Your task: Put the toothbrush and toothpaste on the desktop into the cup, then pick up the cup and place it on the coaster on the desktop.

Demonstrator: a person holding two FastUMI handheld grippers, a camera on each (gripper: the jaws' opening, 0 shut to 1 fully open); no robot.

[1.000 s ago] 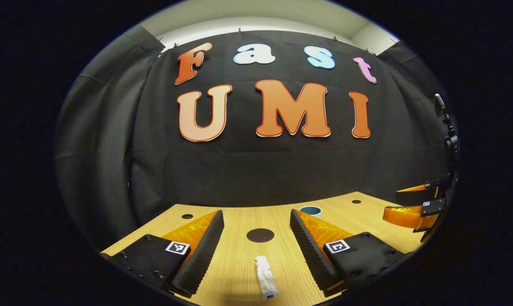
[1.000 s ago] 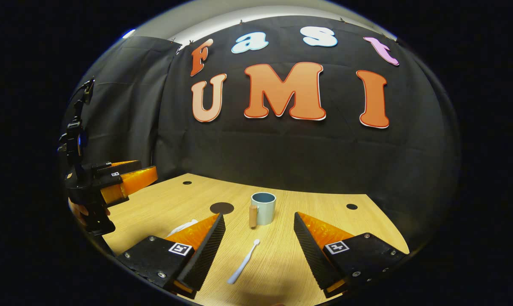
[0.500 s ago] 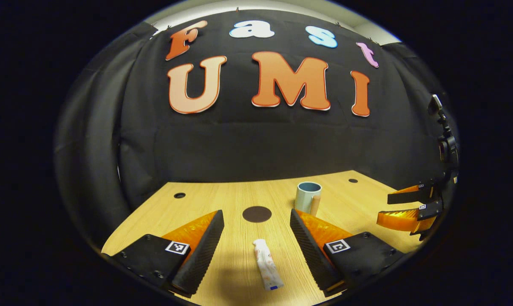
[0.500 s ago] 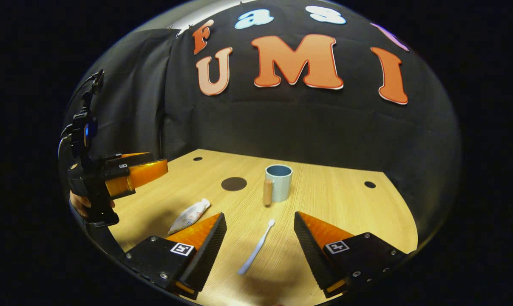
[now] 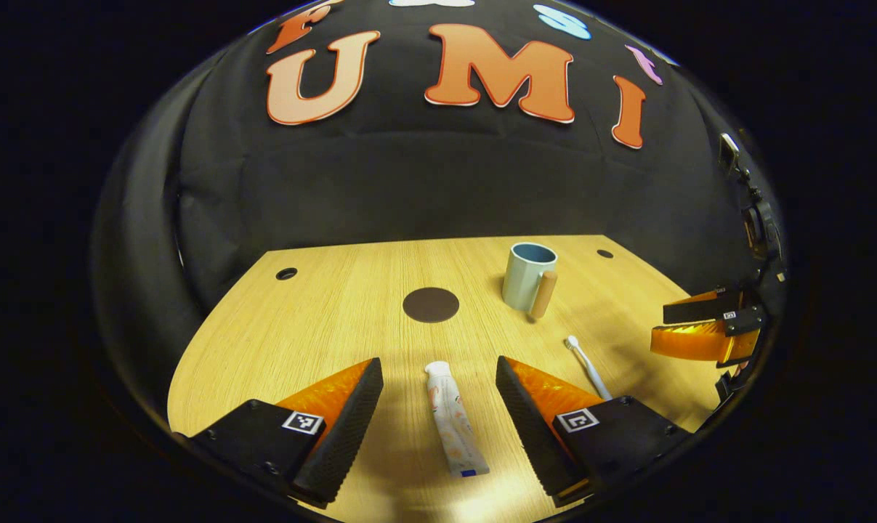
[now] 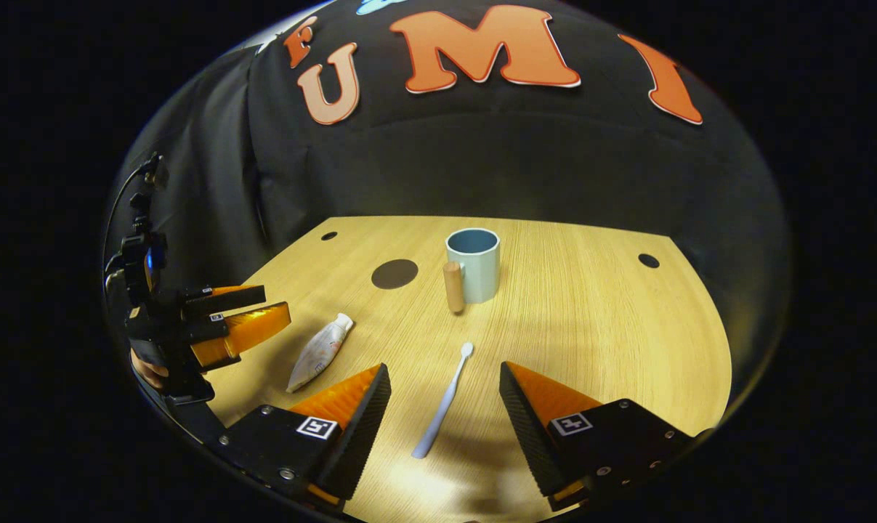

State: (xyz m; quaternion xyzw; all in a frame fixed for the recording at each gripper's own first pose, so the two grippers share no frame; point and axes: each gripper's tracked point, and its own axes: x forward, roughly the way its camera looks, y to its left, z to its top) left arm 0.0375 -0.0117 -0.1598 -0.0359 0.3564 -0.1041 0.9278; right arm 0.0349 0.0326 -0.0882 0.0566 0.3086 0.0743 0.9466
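Left tongs [image 5: 438,381] wide, straddling the toothpaste [image 5: 454,423]; right tongs [image 6: 445,385] wide around the toothbrush [image 6: 443,404]; cup [image 6: 473,264] at 12 o'clock.

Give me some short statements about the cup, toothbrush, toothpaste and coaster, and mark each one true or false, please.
1. The cup stands on the coaster. False: it stands on the bare desktop beside it.
2. The toothpaste lies between the left gripper fingers. True.
3. The toothbrush is in the cup. False: it lies on the desktop.
4. The right gripper is open. True.
5. The cup lies tipped over. False: it stands upright.
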